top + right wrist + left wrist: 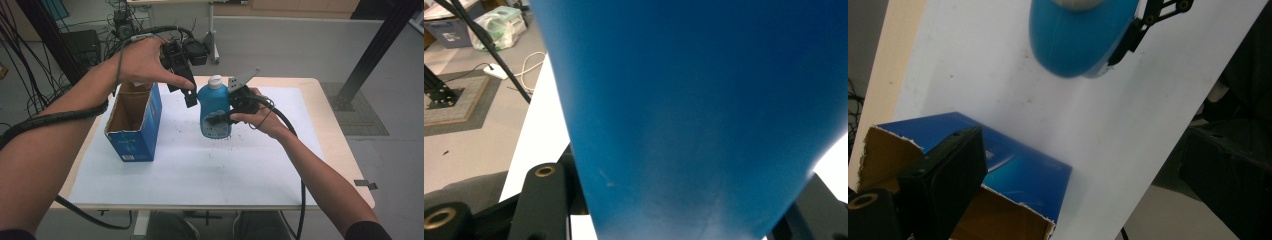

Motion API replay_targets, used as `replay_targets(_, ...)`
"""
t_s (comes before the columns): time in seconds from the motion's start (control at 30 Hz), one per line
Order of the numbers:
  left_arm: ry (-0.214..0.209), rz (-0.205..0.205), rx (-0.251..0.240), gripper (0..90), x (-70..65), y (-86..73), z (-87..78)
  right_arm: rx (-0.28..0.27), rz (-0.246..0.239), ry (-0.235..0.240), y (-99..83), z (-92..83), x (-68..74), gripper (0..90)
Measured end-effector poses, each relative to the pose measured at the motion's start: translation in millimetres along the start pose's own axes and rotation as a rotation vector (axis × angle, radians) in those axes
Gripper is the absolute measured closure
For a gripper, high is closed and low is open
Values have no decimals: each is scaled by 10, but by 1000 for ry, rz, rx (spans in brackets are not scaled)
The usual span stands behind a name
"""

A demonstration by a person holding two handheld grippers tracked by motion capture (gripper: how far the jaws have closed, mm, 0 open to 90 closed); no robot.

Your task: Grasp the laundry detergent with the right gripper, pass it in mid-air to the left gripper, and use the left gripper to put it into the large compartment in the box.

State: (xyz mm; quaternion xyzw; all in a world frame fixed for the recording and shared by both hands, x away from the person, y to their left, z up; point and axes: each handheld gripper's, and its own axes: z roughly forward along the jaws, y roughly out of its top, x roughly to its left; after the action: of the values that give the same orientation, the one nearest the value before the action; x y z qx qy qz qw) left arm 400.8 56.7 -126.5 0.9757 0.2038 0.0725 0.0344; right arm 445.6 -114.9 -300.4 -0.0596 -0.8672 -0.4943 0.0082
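**Inspector A:** Position of the item in hand?

**Inspector B:** The blue bottle [215, 110], white cap [215, 81] uppermost, stands upright near the middle of the worktop [320, 95], over the white sheet [200, 165] that covers it. From the high view I cannot tell whether its base rests on the sheet or hangs just above it.

**Inspector A:** Right gripper?

**Inspector B:** The right gripper [222, 118] comes in from the bottle's right side. Its fingers [541, 200] are clamped on the bottle's body; in the right gripper view the blue wall sits tight between both black fingers.

**Inspector A:** Left gripper?

**Inspector B:** The left gripper [191, 97] is raised, pointing downward, its tip just beside the bottle's upper left shoulder; contact cannot be confirmed. In the left gripper view its fingers [948, 175] stand apart with nothing between them.

**Inspector A:** Other items?

**Inspector B:** An open blue cardboard box [135, 120] stands on the sheet to the left of the bottle, clear of it, top flaps torn, brown interior showing. The left hand [145, 62] is above its far end.
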Motion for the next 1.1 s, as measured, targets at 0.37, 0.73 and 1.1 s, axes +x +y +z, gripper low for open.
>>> replay_targets(0.37, -24, 53, 32, 56, -8, 50, 46, 6, -44, 59, 144, 264, 91, 435)
replay_targets(0.73, -55, 99, 43, 55, -33, 79, 76, -23, -99, 99, 272, 366, 223, 435)
replay_targets(1.1, -87, 112, 45, 51, -65, 121, 160, -42, -123, 122, 325, 359, 311, 435)
